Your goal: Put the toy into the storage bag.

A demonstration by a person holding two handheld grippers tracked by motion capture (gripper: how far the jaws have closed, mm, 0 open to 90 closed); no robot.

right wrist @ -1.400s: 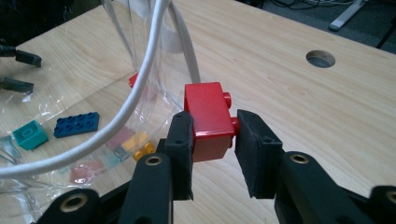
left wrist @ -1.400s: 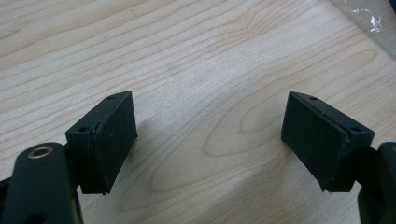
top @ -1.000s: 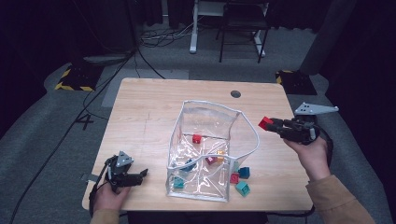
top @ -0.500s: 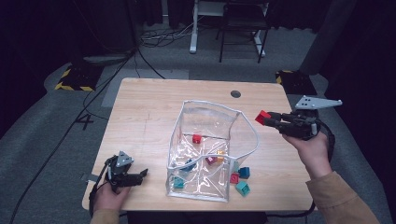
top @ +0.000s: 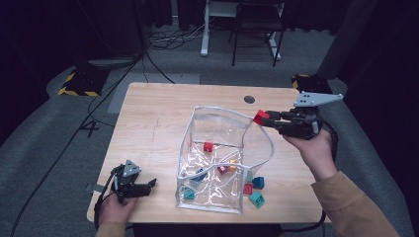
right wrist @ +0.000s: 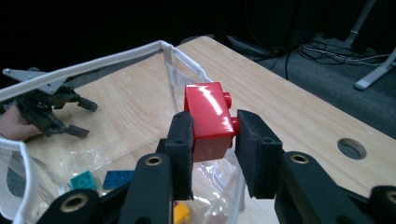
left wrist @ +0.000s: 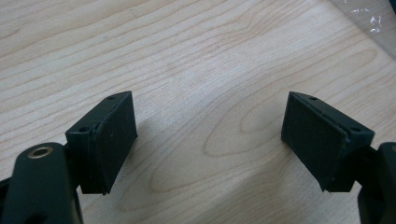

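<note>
Red brick (top: 261, 117), a studded plastic building block, sits in the high view pinched at the tip of the right tool (top: 267, 119), level with the top rim of the clear bag (top: 225, 148) at about its two o'clock corner. The bag stands open mid-desk (top: 158, 118) with several small bricks inside; a teal brick (top: 256, 199), a blue brick (top: 258, 182) and another red one lie loose at its five o'clock foot. The left tool (top: 148, 185) rests near the desk's seven o'clock corner, spread and holding nothing.

In the left gripper view, the left tool (left wrist: 210, 140) has its two pads wide apart over bare wood, nothing between them.

In the right gripper view, the right tool (right wrist: 212, 140) presses its pads on the brick (right wrist: 208, 116) from both sides, low on its flanks, with the studs pointing toward three o'clock and the glossy top half standing proud above the pads. The bag's white-edged rim (right wrist: 93, 63) runs just beyond and below it.

I judge the brick light, rigid and hard, not fragile, but smooth and shiny enough to slip or pivot in a shallow pinch. Flat opposite faces, as taken here, are the best hold; a deeper bite toward its middle would be steadier. The bag looks soft and floppy, so its rim may give if nudged.
</note>
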